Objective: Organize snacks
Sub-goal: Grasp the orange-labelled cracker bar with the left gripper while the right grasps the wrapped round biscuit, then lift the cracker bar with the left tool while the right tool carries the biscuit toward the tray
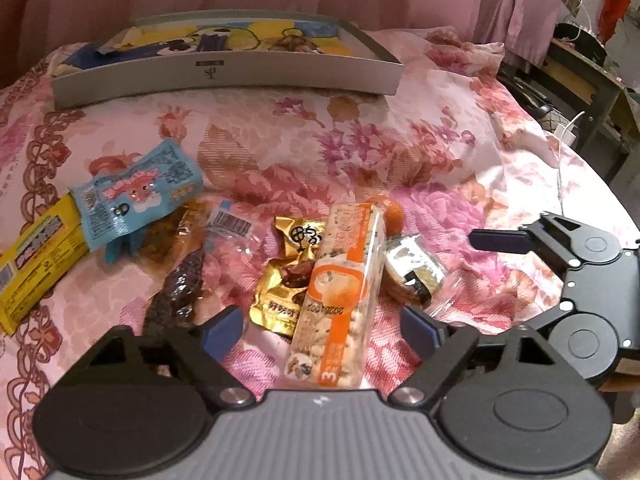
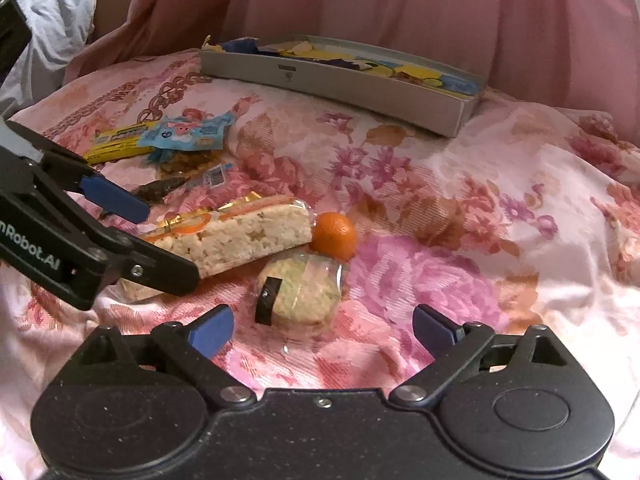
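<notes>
Snacks scattered on a floral bedspread (image 1: 400,152), left gripper (image 1: 322,326) jaws spread around a long rice-puff bar (image 1: 340,292) (not pressing it), right gripper (image 2: 324,326) jaws wide before a wrapped rice cake (image 2: 300,292), orange (image 2: 334,235) beside, grey tray (image 1: 224,76) beyond.

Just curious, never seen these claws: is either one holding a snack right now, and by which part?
Neither. The left gripper straddles the long rice bar unclamped; the right gripper is open before the round rice cake.

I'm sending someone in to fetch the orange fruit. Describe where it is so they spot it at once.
Start at the grey tray at the far edge of the floral bedspread, then look nearer to the snack pile. The small orange fruit sits at the far end of the long rice bar. It is the only round, unwrapped item.
</notes>
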